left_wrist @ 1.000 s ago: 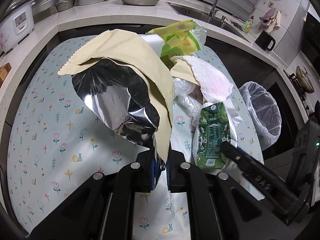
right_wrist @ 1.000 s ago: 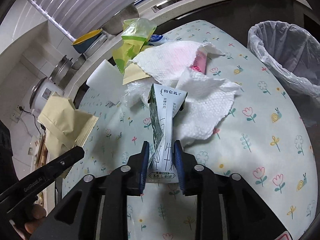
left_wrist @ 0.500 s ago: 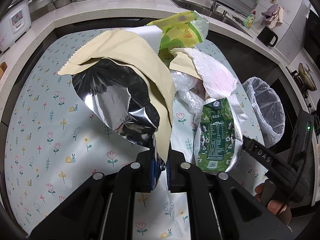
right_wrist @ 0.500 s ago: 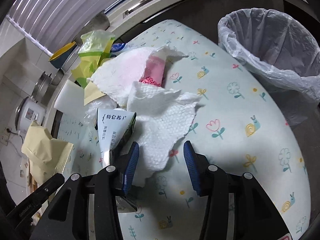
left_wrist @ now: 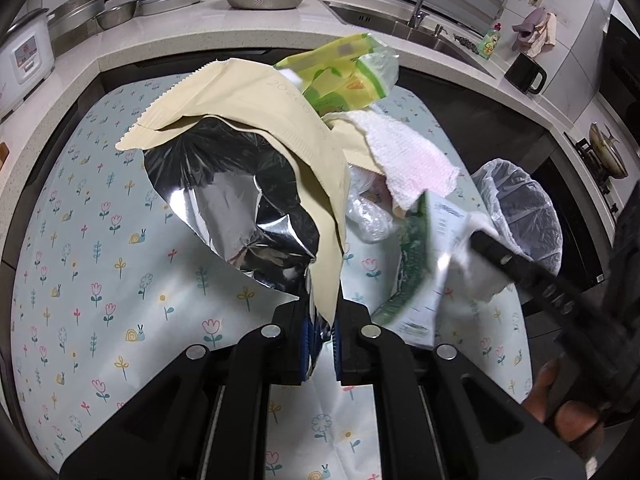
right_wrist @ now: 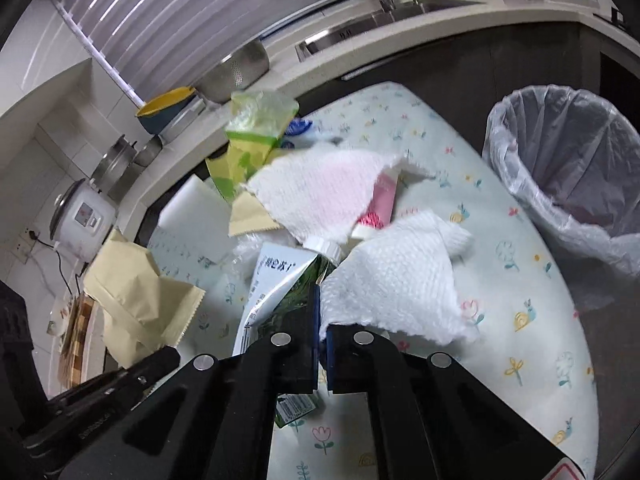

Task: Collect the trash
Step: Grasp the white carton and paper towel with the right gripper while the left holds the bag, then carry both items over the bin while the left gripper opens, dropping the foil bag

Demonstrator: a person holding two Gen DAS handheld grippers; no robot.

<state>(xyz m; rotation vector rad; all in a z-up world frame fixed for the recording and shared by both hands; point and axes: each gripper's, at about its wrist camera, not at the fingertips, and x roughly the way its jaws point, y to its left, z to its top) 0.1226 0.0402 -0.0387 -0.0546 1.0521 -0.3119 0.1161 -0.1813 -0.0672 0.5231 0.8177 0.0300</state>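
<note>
We hold two grippers over a flower-patterned surface (left_wrist: pixel 100 240) strewn with trash. Our left gripper (left_wrist: pixel 321 338) has its jaws clamped on a beige foil-lined bag (left_wrist: pixel 256 168), raised clear of the surface. Our right gripper (right_wrist: pixel 322 350) has its jaws pinched together on a white paper towel (right_wrist: pixel 394 280), with a green milk carton (right_wrist: pixel 276 280) just beside it at nine o'clock. A lined trash bin (right_wrist: pixel 568 168) stands off the surface's edge at two o'clock.
</note>
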